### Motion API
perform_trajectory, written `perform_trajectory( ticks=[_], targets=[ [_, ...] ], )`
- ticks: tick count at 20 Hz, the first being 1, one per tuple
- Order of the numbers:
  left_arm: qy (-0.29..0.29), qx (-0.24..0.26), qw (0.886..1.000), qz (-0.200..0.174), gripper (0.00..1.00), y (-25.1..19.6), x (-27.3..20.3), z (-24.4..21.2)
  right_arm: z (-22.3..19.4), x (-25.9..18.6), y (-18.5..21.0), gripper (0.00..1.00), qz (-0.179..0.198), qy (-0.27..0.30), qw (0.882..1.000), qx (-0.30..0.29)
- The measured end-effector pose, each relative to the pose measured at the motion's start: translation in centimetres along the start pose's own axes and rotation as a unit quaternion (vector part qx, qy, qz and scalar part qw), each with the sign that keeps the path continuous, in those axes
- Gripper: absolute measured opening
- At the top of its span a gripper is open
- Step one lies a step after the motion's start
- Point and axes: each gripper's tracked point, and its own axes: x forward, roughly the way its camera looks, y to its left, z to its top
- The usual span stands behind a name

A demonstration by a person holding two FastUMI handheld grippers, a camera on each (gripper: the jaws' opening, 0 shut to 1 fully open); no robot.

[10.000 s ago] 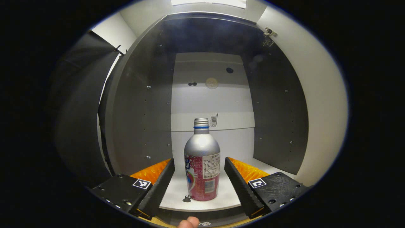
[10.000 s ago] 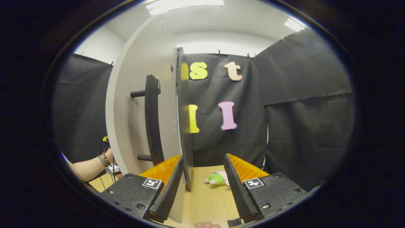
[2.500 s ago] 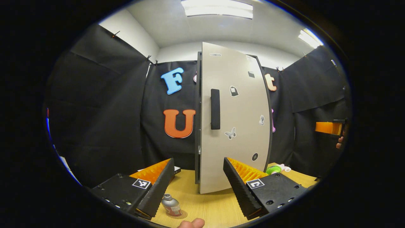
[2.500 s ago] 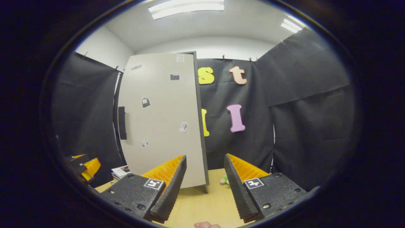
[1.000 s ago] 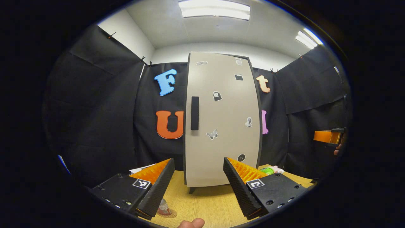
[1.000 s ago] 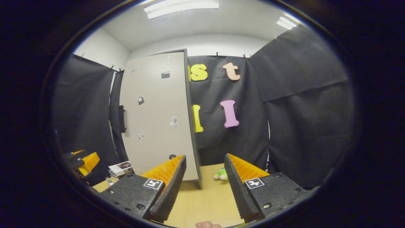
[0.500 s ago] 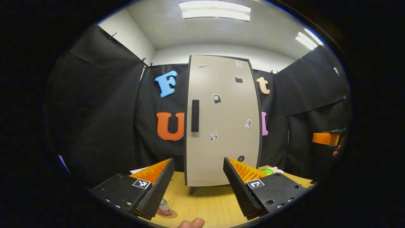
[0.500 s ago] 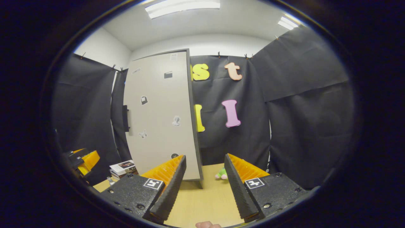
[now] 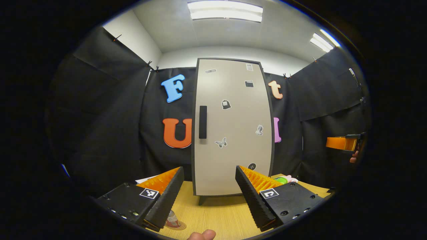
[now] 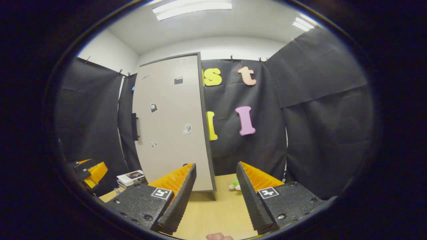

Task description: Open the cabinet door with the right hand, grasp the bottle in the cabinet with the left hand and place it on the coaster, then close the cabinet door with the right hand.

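1. The cabinet door (image 9: 233, 126) is flush against the cabinet, its dark handle (image 9: 202, 122) on the door's left edge in the left gripper view.
2. The left gripper (image 9: 209, 195) hangs above the bench (image 9: 217, 216) with its jaws spread wide and nothing between them.
3. The bottle (image 9: 172, 220) stands upright on the coaster (image 9: 178, 226), low in the left gripper view, partly hidden behind that gripper's left finger.
4. The right gripper (image 10: 215, 196) is also wide apart and empty, facing the door's right edge.
5. A green soft toy (image 10: 234, 184) lies on the bench right of the cabinet.
6. A stack of books (image 10: 131, 177) sits left of the cabinet in the right gripper view.
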Motion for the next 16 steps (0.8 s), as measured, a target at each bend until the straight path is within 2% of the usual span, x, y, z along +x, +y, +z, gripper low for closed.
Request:
perform_trajectory(
  ticks=[13, 14, 16],
  targets=[
    [0.001, 0.0, 1.0, -0.002, 0.94, -0.09, -0.02, 0.07, 0.23, 0.03, -0.12, 0.8, -0.003, -0.005, 1.0, -0.002],
    [0.001, 0.0, 1.0, -0.002, 0.94, -0.1, -0.03, 0.02, 0.15, 0.06, -0.04, 0.77, -0.002, -0.004, 1.0, -0.001],
    [0.001, 0.001, 1.0, -0.004, 0.94, -0.28, -0.13, 0.09, 0.05, -0.01, 0.01, 0.8, -0.001, -0.003, 1.0, -0.001]
  ],
)
